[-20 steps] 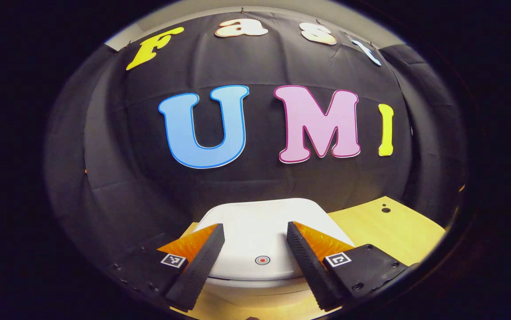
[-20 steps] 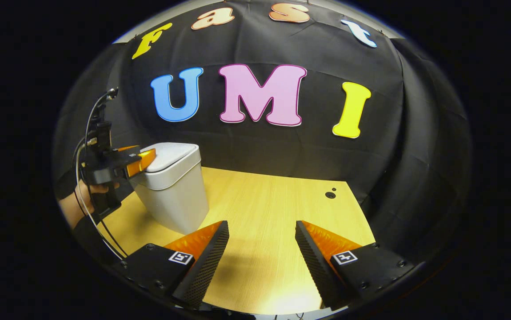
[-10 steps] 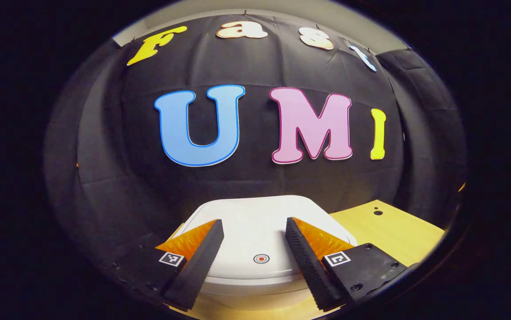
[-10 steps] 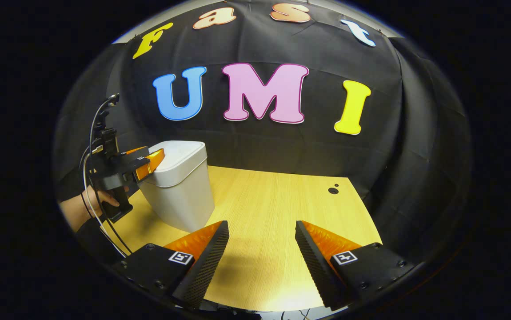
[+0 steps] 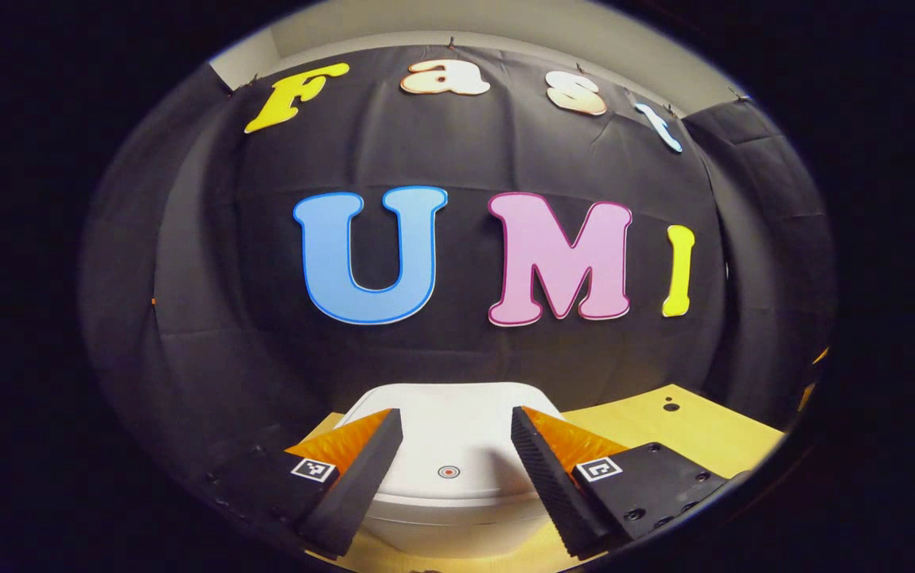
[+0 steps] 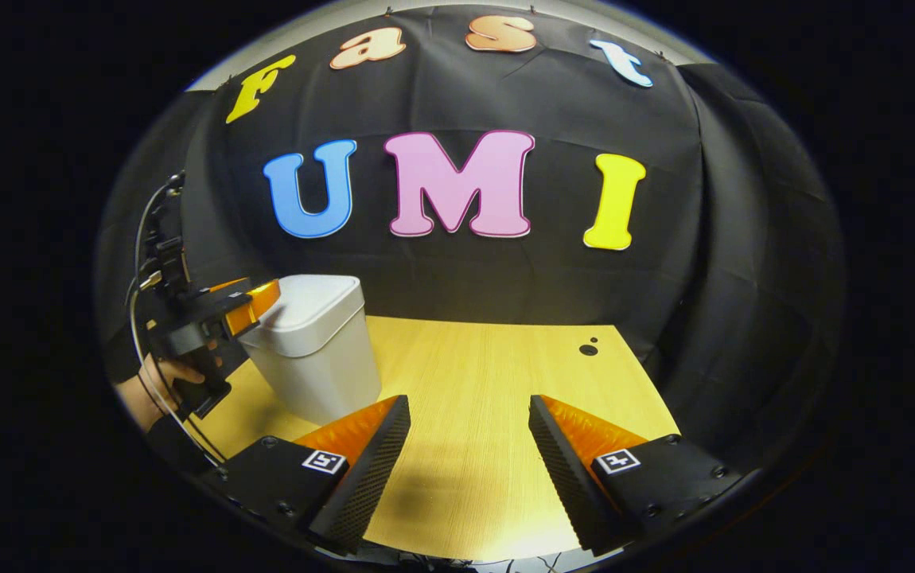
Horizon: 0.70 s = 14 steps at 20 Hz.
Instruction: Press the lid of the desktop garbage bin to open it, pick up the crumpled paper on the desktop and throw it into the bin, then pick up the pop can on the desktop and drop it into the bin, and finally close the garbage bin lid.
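A draped recording booth.
Black cloth (image 6: 688,263) walls enclose a pale wooden worktop (image 6: 489,382); a hand (image 6: 157,380) holds a wired rig.

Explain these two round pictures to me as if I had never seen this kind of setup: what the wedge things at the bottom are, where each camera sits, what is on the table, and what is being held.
There is no robot here. A person holds a two-finger gripper in each hand, and a fisheye camera rides on each one, looking forward along its fingers.

In the left gripper view, the left gripper is open over the closed lid of a white garbage bin, holding nothing.

In the right gripper view, the right gripper is open above the wooden table, also holding nothing. Farther off, the person's hand holds the left gripper at the bin's lid. Whether it touches the lid, I cannot tell.
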Available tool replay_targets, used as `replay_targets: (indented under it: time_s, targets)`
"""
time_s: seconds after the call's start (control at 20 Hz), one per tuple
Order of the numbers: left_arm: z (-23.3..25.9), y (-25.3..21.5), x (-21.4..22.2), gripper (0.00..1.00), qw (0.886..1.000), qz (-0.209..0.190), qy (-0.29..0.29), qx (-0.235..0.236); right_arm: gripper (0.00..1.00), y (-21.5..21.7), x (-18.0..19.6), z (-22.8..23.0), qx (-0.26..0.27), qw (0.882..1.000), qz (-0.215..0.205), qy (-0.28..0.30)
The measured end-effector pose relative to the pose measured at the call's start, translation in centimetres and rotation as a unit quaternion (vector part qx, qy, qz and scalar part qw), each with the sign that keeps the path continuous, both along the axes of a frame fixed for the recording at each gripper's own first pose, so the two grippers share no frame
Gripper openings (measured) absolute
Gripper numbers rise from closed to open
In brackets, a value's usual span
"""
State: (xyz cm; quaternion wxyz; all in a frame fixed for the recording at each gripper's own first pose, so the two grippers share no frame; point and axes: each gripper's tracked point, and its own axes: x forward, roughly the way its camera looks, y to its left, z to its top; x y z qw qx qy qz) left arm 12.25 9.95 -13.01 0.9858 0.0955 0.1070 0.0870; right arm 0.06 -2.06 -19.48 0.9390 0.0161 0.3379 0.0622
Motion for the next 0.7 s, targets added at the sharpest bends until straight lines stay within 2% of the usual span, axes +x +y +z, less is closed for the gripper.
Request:
replay_targets:
  time_s: [0.1,0.25,0.5,0.7]
  targets:
    - [2.3,-1.6,-1.7,0.94,1.000,-0.010,-0.014,0.019,0.97,0.5,0.0,1.3,0.018,1.000,-0.004,-0.018]
    - [5.2,-4.5,-4.9,0.94,0.999,-0.026,-0.031,0.024,0.96,0.9,-0.3,4.4,0.030,0.997,-0.017,-0.075]
    - [7.8,-9.1,-11.2,0.93,0.997,-0.047,-0.066,0.019,0.96,2.0,-2.2,8.6,0.009,0.984,-0.016,-0.175]
    - [7.9,-11.6,-15.4,0.95,0.995,-0.060,-0.078,0.004,0.96,3.3,-4.3,9.2,-0.009,0.980,0.000,-0.199]
